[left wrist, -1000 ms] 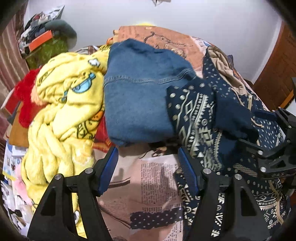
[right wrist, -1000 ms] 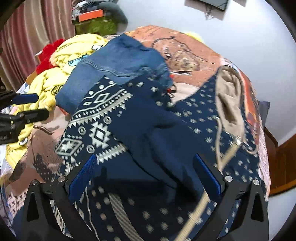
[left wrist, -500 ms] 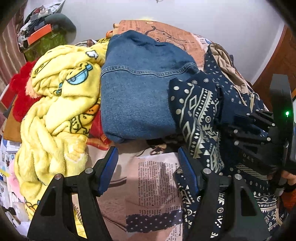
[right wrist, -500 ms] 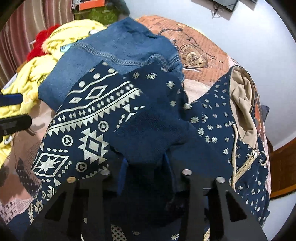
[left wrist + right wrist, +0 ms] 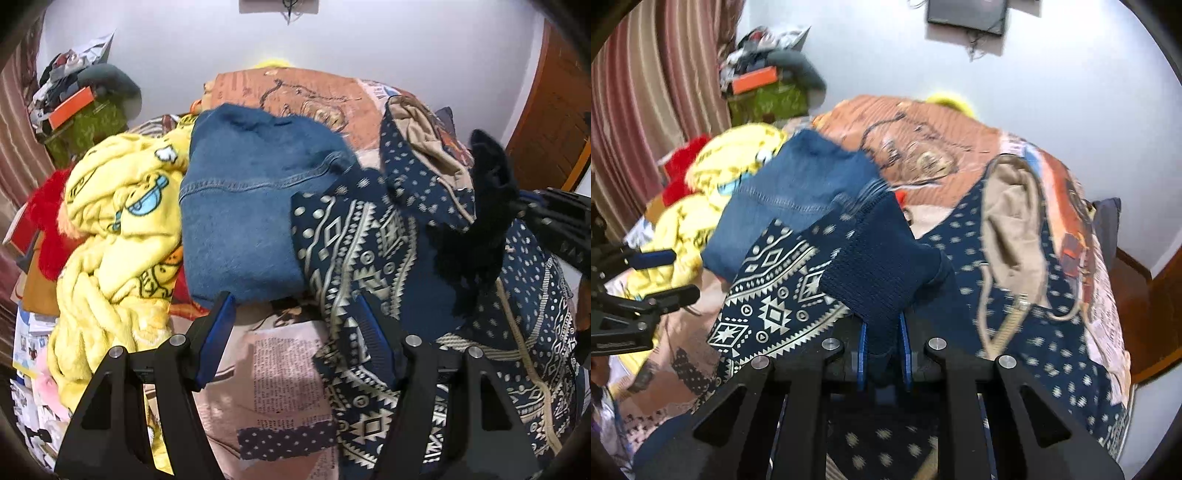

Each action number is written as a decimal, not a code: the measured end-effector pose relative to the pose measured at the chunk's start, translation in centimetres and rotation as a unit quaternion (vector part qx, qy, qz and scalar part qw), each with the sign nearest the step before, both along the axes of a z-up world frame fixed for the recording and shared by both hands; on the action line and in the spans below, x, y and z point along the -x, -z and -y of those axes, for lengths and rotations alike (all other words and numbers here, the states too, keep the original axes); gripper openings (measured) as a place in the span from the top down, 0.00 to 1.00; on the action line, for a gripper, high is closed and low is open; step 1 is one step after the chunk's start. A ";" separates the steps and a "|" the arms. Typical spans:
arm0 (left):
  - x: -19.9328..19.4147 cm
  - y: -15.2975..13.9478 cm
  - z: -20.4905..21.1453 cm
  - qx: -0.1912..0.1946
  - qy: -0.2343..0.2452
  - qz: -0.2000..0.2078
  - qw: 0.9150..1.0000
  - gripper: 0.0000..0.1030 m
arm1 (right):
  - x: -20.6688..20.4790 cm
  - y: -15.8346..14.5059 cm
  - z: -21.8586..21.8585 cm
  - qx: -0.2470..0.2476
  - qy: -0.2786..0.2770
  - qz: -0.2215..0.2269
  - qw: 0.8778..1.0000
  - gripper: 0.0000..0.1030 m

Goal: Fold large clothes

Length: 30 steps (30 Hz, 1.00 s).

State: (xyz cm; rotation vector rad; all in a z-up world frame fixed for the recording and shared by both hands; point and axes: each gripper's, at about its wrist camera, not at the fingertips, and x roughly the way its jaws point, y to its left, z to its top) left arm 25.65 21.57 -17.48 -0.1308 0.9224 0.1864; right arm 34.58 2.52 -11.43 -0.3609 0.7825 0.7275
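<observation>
In the right wrist view the right claw (image 5: 882,354) sits at the bottom centre of the frame, its blue pads closing on the ribbed navy cuff of the patterned hoodie (image 5: 1015,332); the cuff stands up between the pads, pinched, with the sleeve's white geometric print falling away to the lower left; the rest of the hoodie, navy with pale dots and a tan-lined hood, spreads over the bed (image 5: 942,140) across the right half of the frame; the picture is somewhat blurred.

In the left wrist view the left claw (image 5: 295,343) fills the bottom of the frame with its pads spread apart and nothing between them; below the gap lies the bedspread's newsprint pattern, while the right pad sits just beside the hoodie's printed edge, and I cannot tell whether they touch; the folded denim garment (image 5: 240,214) lies in the centre, its right edge overlapped by the hoodie's sleeve; the yellow cartoon blanket (image 5: 110,240) is heaped at the left, with a red plush thing (image 5: 48,229) beyond it; a green box (image 5: 88,125) with clutter on top stands at the upper left.
</observation>
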 end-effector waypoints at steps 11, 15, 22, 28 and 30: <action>-2.4 0.0 4.1 -0.016 0.029 -0.010 0.999 0.36 | -2.0 -2.9 9.9 -0.089 0.073 -0.030 0.993 0.88; -3.6 1.6 4.3 -0.018 0.020 -0.031 0.999 0.36 | -2.6 -2.9 13.4 -0.119 0.099 -0.048 0.987 0.88; -4.9 6.1 3.3 -0.028 -0.005 -0.091 0.995 0.36 | -4.6 0.6 18.0 -0.119 0.147 -0.099 0.977 0.88; -5.1 9.2 2.2 -0.011 -0.023 -0.115 0.993 0.31 | -5.6 6.0 20.5 -0.082 0.171 -0.153 0.970 0.86; -5.1 9.5 2.1 -0.015 -0.028 -0.115 0.993 0.27 | -5.7 7.0 21.4 -0.077 0.179 -0.162 0.967 0.86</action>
